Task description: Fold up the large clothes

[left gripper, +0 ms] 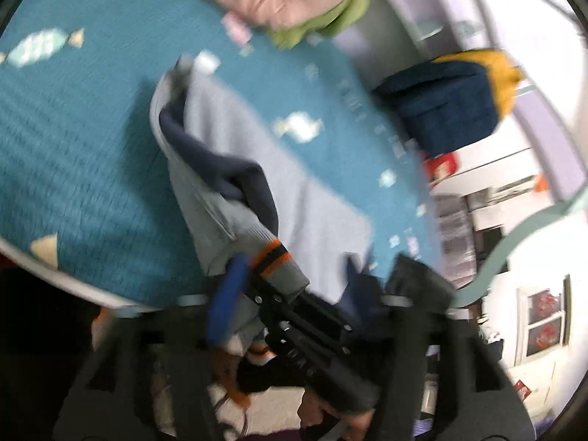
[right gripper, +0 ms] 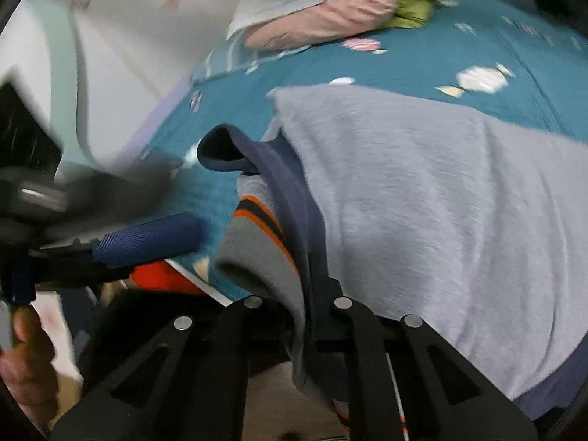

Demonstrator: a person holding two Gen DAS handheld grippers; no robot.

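Jaws: our right gripper (right gripper: 307,316) pinches the grey sweater's (right gripper: 422,191) striped cuff (right gripper: 257,235), left gripper (left gripper: 316,279) spread empty; folding seems, through blur, partway.

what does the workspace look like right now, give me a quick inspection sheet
surface: teal bedspread with a candy print.
job's things: grey sweater with navy trim, partly folded; striped cuff at the near edge.
clutter: pink and green bedding at the far end.
grippers: right gripper shut on the sweater's near edge; left gripper open, nothing between its fingers.
cables: nothing seen.
surroundings: navy and yellow bag, pale walls.
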